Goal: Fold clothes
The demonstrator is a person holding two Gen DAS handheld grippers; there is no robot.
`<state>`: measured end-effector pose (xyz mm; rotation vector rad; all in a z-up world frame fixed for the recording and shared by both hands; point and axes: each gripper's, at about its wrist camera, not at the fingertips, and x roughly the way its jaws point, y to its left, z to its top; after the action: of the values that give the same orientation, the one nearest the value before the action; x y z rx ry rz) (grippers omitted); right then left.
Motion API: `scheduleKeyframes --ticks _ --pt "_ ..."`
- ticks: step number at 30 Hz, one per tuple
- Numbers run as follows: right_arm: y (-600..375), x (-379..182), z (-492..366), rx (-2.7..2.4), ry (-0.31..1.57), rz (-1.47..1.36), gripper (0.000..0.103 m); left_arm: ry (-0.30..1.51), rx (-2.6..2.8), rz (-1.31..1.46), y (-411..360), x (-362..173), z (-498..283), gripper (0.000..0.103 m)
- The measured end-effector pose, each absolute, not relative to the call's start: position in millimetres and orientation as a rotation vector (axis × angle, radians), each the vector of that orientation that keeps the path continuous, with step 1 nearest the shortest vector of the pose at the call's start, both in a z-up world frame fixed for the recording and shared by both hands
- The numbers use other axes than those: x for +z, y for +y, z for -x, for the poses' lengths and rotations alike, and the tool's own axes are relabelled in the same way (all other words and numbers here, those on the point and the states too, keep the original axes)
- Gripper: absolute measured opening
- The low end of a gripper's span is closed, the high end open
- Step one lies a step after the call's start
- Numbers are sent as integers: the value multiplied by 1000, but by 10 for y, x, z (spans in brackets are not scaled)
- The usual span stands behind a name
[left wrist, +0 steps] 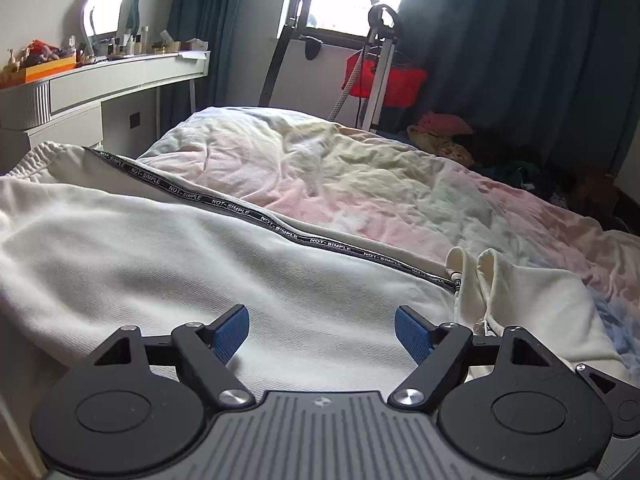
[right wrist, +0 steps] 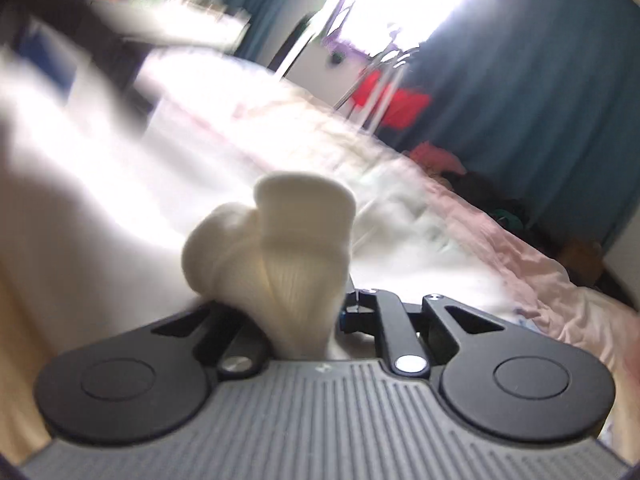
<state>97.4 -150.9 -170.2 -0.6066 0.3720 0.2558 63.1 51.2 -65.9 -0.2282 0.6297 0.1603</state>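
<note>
One cream zip-up garment (left wrist: 180, 264) lies spread across the near part of the bed (left wrist: 360, 184), on a pastel pink-and-green cover. A single black tape printed "NOT-SIMPLE" (left wrist: 248, 212) runs diagonally along its zip edge, which indicates the front is laid flat for folding. One ribbed cuff (right wrist: 288, 248) of the same cream fabric is pinched in the right gripper (right wrist: 304, 320); its jaws are clamped tight on the bunched knit, which fans out above the pads. This grip is judged to serve for carrying the sleeve across the body of the garment; the right wrist view is heavily blurred, consistent with fast travel.

The left gripper (left wrist: 322, 330) hangs just above the garment's broad panel, jaws spread wide, nothing between its two blue pads (left wrist: 230, 334). It appears released so as to stay clear of the fold.

Further out: one white dressing table (left wrist: 100, 84) with one lit mirror (left wrist: 105, 0), one red item (left wrist: 384, 80) by the window, and dark teal curtains (left wrist: 520, 60).
</note>
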Motion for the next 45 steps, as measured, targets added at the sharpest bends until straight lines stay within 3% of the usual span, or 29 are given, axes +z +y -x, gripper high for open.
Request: scheduleKeyframes --ticks 5,9,17,20,22,23,30,38,45 --pt "-1693 -1493 -987 269 367 478 12 617 158 286 616 -599 -665 81" --pt "-1333 -1101 -808 360 248 400 12 620 120 371 746 -558 -687 81" --pt "-925 -1332 -1152 417 397 322 17 615 122 377 925 -525 -661 81" --pt "-973 -1299 -1108 470 427 305 36 609 116 388 959 -500 -678 81" --pt "-1020 -1220 -1071 517 470 285 67 602 102 367 952 -490 -652 81" --pt "-1043 -1180 -1052 541 492 275 71 600 98 351 942 -491 -633 81" --pt "-1535 -876 -719 617 663 53 73 592 28 285 817 -448 -463 81" --pt "-2135 -785 -699 304 528 33 73 631 -38 198 538 -501 -416 82" --pt "-2332 -1013 -1066 138 634 -39 73 647 -2 82 341 -651 -486 82"
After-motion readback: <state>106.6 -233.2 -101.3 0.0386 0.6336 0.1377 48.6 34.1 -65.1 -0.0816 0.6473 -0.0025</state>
